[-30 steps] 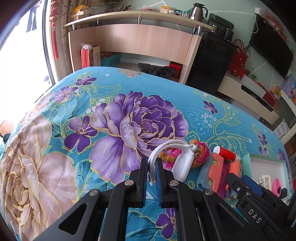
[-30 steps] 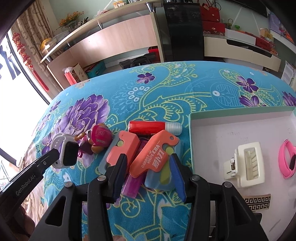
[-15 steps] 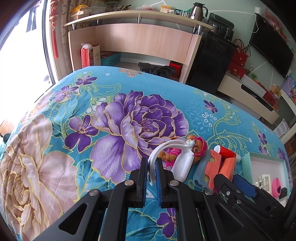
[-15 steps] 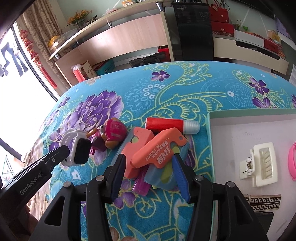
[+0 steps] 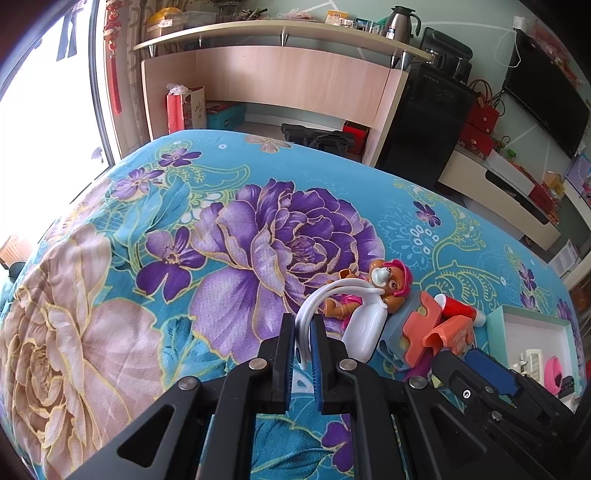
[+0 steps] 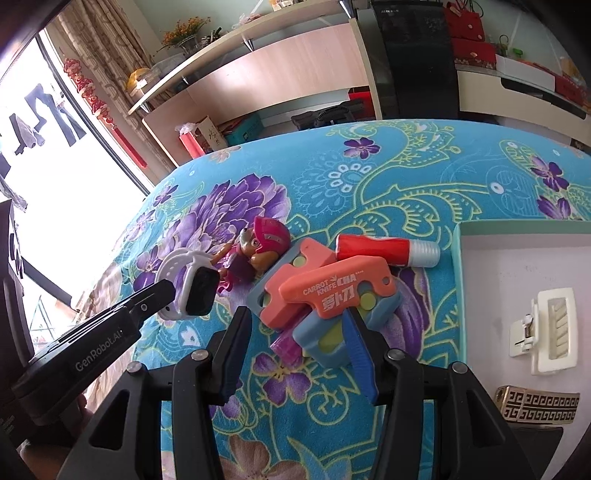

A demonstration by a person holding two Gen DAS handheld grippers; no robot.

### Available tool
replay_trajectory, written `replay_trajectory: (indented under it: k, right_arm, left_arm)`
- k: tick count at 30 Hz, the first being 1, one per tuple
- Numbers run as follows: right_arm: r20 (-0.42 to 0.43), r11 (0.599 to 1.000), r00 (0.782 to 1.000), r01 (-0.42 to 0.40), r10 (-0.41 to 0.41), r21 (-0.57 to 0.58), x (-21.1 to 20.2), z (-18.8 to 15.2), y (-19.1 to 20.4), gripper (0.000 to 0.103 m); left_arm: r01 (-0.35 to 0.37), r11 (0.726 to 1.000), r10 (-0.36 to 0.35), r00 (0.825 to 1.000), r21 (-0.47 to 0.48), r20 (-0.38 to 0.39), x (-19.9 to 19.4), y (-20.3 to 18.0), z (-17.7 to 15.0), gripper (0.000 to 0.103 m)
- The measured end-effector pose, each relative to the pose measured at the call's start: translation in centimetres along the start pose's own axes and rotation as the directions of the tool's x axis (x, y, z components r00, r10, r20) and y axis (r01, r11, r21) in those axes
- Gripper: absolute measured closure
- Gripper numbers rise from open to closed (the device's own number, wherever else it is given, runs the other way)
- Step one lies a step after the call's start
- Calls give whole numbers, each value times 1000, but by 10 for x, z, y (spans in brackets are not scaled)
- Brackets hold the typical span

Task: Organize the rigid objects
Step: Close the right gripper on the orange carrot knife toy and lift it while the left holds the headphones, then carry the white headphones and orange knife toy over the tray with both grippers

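1. Two black fingers of the left tool (image 5: 303,334) pinch the strap of a white smartwatch (image 5: 364,326), which lies against a toy pup figure (image 5: 384,286) on the floral bed cover (image 5: 155,236).
2. The right tool (image 6: 295,332) is spread open around orange carrot-knife toys (image 6: 332,288); a red tube (image 6: 373,246) lies beyond them, and a white box (image 6: 458,236) sits at right.

1. A bright window (image 5: 44,85) fills the left side, washed out by daylight.
2. A red hanging ornament (image 5: 112,55) dangles beside it.
3. Far back, a long wooden shelf (image 5: 280,29) spans the pale green wall.
4. A dark television (image 5: 543,96) hangs at far right.
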State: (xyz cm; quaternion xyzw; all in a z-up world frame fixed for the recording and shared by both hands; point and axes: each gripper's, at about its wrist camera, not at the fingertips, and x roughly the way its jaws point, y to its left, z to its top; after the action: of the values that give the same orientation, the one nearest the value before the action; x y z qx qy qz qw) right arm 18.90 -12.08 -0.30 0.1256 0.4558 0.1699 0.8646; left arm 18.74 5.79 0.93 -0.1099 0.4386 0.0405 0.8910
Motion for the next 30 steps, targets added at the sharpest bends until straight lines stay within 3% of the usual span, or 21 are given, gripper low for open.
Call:
replay_trajectory:
  k: [5,11,13,15,22,30]
  right_arm:
    - [7,994,995,99,-99,-53,2,3,-1,50]
    - [0,983,990,142,-143,-118,6,6,2,48]
    - [-1,975,988,153,-155,-164,7,7,5,37]
    - [-17,969,990,134,-140,-207,8,7,7,32]
    - [-95,943,986,100,-136,-318,13,10,2,32]
    - [-205,875,968,31,-148,-484,32,15,4,29]
  left_arm:
    - [2,1000,-2,1000,-5,-5,1,0,-1,94]
    - [14,1000,-14,1000,-2,-13,2,-1,-3,94]
    - [19,1000,-19,1000,-1,-14,2,-1,-4,94]
    - [20,1000,-20,1000,-5,-15,1,0,-4,94]
    - [20,1000,-21,999,-16,-31,-1,5,-8,94]
    - [10,1000,-11,997,-17,-80,4,6,-15,94]
